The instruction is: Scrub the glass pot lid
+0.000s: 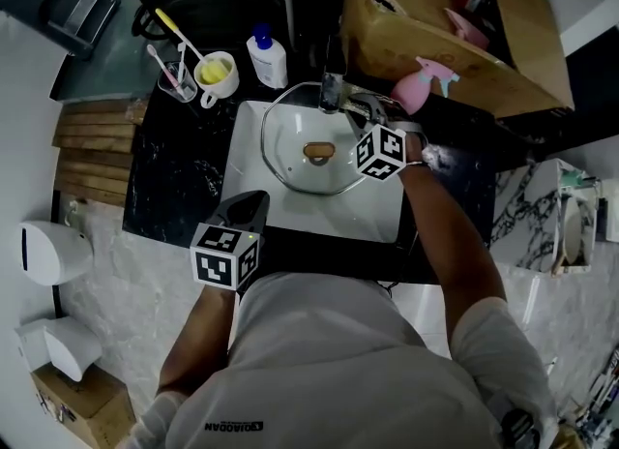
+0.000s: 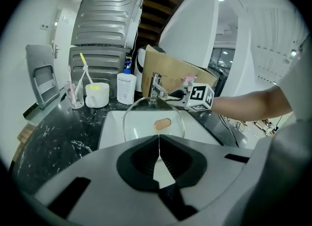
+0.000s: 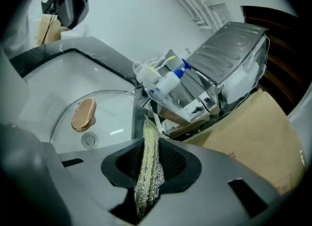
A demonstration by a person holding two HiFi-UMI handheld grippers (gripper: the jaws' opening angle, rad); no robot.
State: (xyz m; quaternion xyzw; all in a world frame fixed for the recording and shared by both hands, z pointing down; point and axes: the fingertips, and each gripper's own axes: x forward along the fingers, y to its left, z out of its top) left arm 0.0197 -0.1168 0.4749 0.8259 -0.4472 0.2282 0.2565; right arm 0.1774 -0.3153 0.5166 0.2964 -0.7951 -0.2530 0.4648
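Two tongs are in view: the right tongs (image 3: 149, 144) are clamped on a strip of glittery silver-yellow mesh scrubber (image 3: 147, 171). The scrubber's tip stands just beside the rim of the round clear glass pot lid with an oval copper-brown knob (image 3: 109, 115), close to the chrome tap (image 1: 332, 89). The lid sits in the rectangular white sink (image 1: 377, 207) set into the black marbled bench (image 1: 184, 181), while the left tongs (image 2: 158, 140) are pressed together on nothing, over the sink's near edge and not touching the lid.
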